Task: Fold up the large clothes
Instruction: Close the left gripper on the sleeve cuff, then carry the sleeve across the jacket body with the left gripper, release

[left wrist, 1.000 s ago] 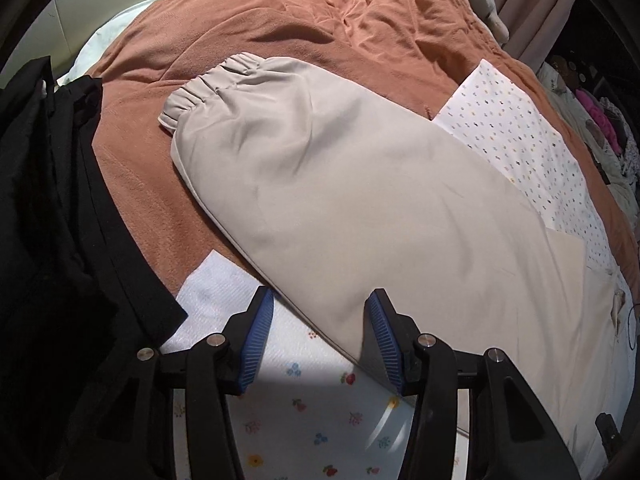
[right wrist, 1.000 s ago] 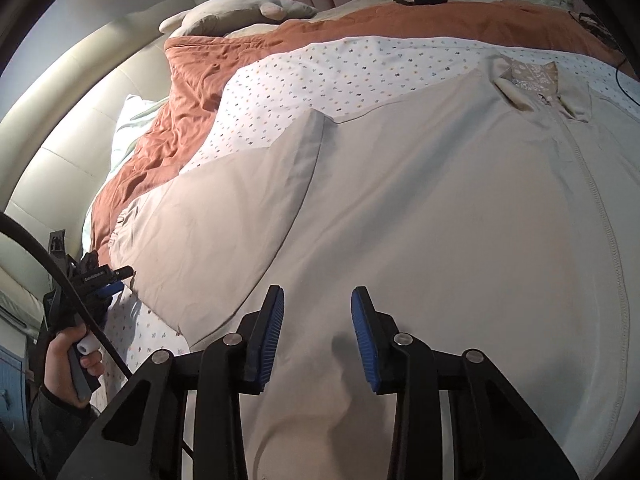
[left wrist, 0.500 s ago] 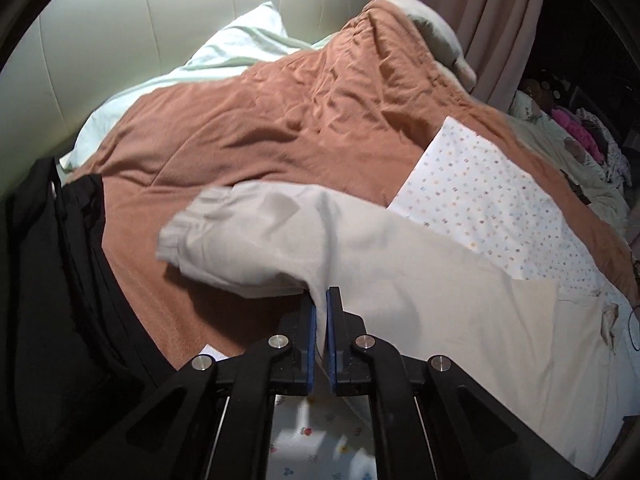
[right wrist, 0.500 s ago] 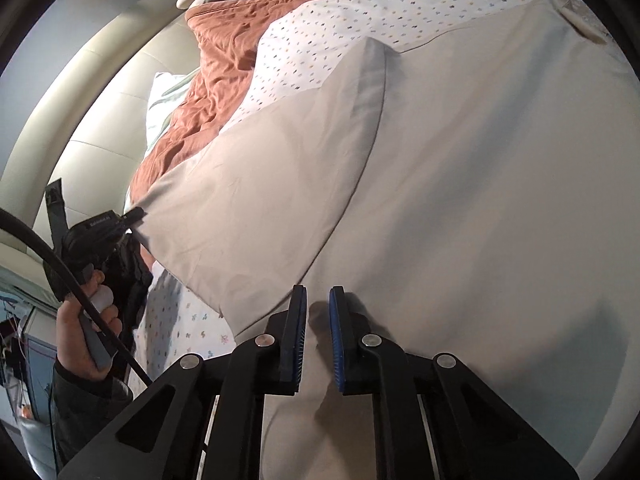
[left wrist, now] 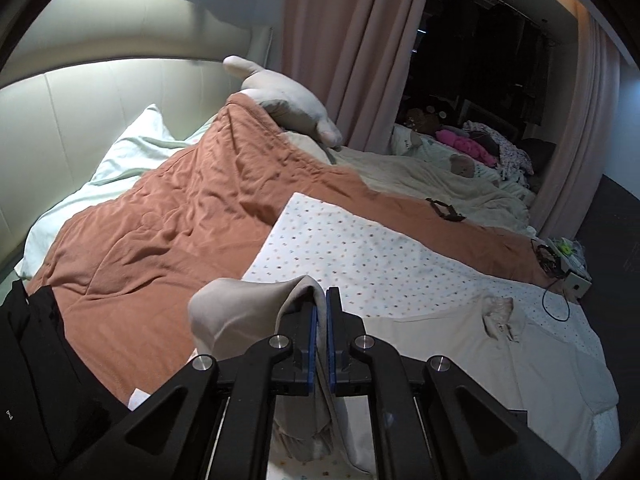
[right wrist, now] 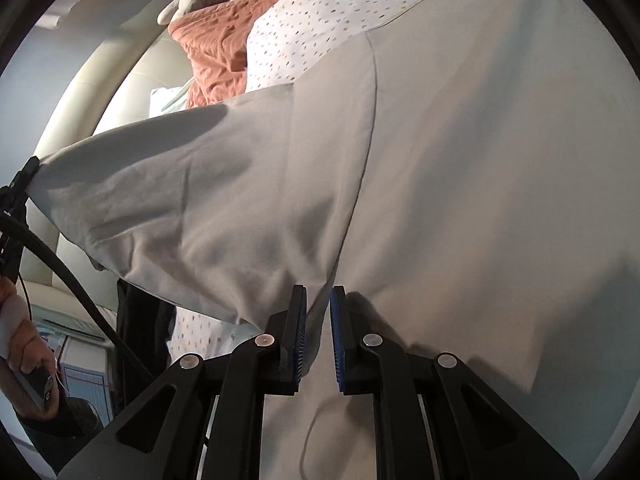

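Observation:
A large beige garment [left wrist: 480, 364] lies spread on the bed, collar [left wrist: 498, 316] towards the right. My left gripper [left wrist: 322, 300] is shut on its sleeve [left wrist: 240, 308] and holds it up above the bed, the cuff end drooping over the left finger. In the right wrist view the lifted sleeve [right wrist: 208, 200] stretches left to the other gripper [right wrist: 16, 196], held by a person's hand [right wrist: 20, 340]. My right gripper [right wrist: 319, 300] is low on the garment [right wrist: 500, 160], beside the sleeve seam, shut on a pinched fold of its cloth.
A rust-brown quilt [left wrist: 172, 220] and a dotted white sheet [left wrist: 360, 256] cover the bed under the garment. Black clothing [left wrist: 36, 360] lies at the left edge. A pale pillow [left wrist: 132, 152], a plush toy [left wrist: 288, 100] and curtains [left wrist: 340, 40] are behind; a cable [left wrist: 556, 304] lies right.
Both grippers closed on the beige garment. The left one rose sharply, carrying the sleeve off the bed. The right one sank a little onto the cloth by the sleeve seam.

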